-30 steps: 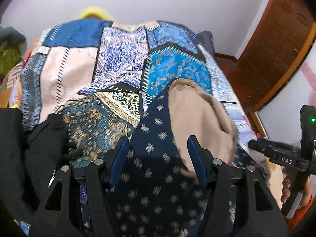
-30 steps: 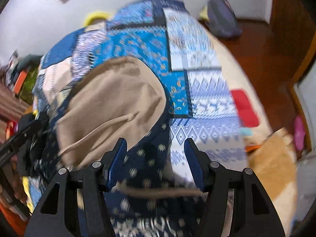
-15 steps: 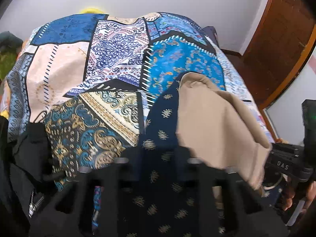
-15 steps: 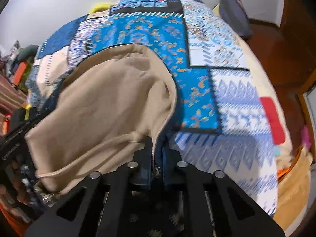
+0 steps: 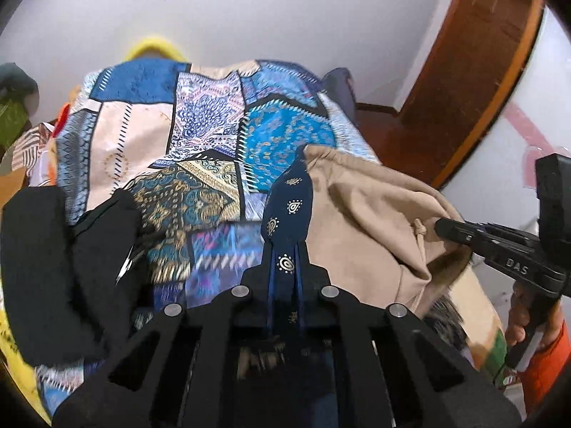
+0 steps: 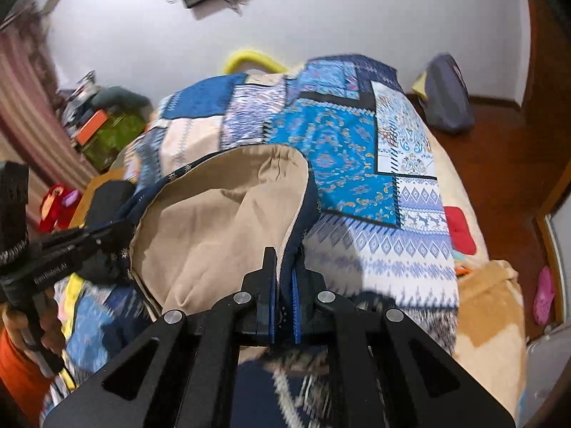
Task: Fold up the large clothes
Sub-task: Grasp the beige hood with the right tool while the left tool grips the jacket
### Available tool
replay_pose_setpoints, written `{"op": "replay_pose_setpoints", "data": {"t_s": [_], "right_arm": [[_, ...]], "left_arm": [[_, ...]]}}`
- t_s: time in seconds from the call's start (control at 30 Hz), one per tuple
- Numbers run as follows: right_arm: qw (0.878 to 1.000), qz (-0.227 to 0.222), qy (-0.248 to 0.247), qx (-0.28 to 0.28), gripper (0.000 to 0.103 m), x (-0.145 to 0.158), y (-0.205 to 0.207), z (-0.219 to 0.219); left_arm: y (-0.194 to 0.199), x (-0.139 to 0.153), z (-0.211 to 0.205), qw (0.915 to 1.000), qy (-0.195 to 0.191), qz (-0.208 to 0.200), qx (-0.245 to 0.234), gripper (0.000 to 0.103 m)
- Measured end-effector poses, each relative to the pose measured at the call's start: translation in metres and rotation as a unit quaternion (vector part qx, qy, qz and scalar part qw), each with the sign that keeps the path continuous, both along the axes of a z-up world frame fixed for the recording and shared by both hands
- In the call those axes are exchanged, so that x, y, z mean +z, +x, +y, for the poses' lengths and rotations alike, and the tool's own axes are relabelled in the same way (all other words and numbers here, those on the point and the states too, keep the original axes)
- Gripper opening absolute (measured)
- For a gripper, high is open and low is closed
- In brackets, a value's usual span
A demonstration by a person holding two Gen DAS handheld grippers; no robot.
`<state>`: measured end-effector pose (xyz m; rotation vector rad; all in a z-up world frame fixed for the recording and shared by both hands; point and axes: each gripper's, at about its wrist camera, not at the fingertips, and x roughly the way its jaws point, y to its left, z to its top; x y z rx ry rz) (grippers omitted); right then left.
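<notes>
A navy garment with gold motifs and a beige lining hangs lifted above the patchwork bed cover. My left gripper is still closing, its pads pressing a navy edge of that garment. In the right wrist view my right gripper is shut on another navy edge, with the beige lining sagging between the two grips. The right gripper shows at the right of the left wrist view, and the left gripper shows at the left of the right wrist view.
A black garment lies heaped at the bed's left side. A dark bag sits on the wooden floor past the far corner. A tan blanket hangs off the right edge, and a brown door stands beyond.
Both grippers went from open around the garment's edge to shut on it. Both then rose, lifting the garment off the bed cover.
</notes>
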<state>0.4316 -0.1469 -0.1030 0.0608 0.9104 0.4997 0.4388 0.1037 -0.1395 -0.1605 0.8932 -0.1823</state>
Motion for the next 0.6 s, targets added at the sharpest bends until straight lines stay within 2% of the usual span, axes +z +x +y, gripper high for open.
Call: {"op": "replay_pose_setpoints", "data": {"t_s": [0.1,0.23,0.43,0.6], "right_arm": [[1.000,-0.008,-0.007,0.012,0.006,0.008,-0.031,0.000],[0.999,-0.004,-0.024,0.021,0.006,-0.003,-0.058,-0.003],[0.998,0.031,-0.057,0.024,0.006,-0.037,-0.085,-0.014],[0.995,0.047,-0.090,0.013,0.009,-0.063,-0.098,-0.023]], "left_arm": [[-0.045,0.012,-0.005,0.9998,0.009,-0.012,-0.012,0.008],[-0.089,0.011,-0.014,0.9995,0.021,-0.010,-0.022,0.006],[-0.131,-0.017,-0.012,0.9993,0.035,0.010,-0.009,0.004],[-0.145,-0.047,-0.001,0.9983,0.032,0.047,0.007,0.005]]}}
